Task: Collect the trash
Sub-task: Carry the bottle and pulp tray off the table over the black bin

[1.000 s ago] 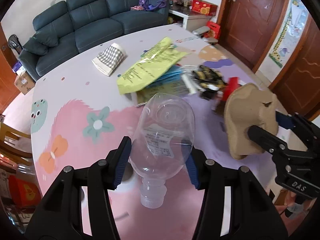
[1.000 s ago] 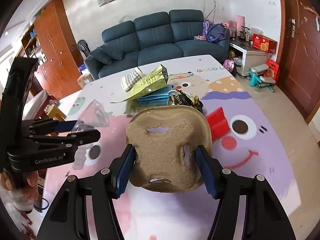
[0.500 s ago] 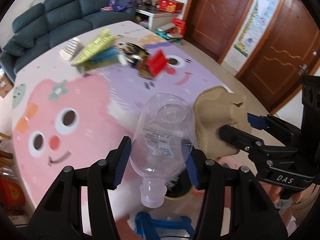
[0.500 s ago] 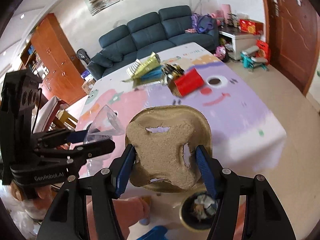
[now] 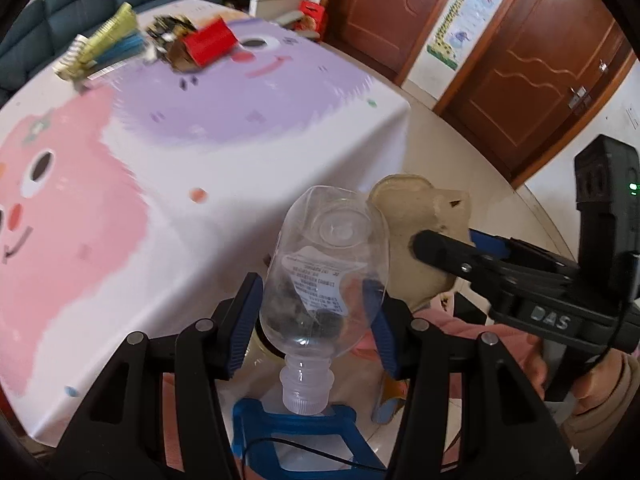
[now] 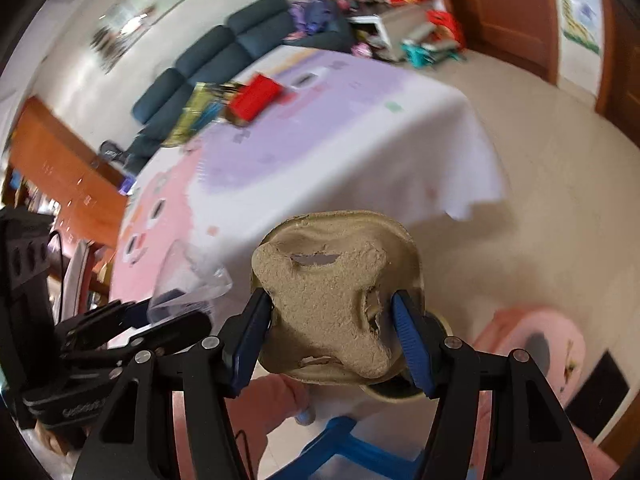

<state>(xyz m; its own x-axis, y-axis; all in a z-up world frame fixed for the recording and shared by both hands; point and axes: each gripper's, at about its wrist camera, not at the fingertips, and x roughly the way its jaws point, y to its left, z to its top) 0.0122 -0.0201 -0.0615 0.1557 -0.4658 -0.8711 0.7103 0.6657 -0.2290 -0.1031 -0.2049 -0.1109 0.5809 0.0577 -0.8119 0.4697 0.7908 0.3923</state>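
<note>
The left gripper (image 5: 316, 316) pinches a clear plastic bottle with a white printed label (image 5: 326, 280) by its body, blue pads (image 5: 244, 316) pressed to both sides. The bottle hangs neck down, its capped mouth (image 5: 306, 390) toward the camera; I see no liquid in it. It sits past the edge of the table, over the floor, above a blue plastic stool (image 5: 296, 424).

Just right of it, the right gripper (image 6: 332, 336) clamps a tan moulded-pulp cup carrier (image 6: 332, 300), torn with several holes, its blue pads (image 6: 408, 344) pressed against the carrier's two flanks. The carrier's pockets hold nothing visible.

Below the carrier, a round beige-rimmed bin (image 6: 396, 392) stands on the floor, mostly hidden; its contents cannot be made out.

Behind both tools stands the table with a pink, purple and white cartoon cloth (image 5: 200, 128). At its far end lies a blurred heap: yellow and blue wrappers (image 5: 104, 48) and a red carton (image 5: 210, 40).
</note>
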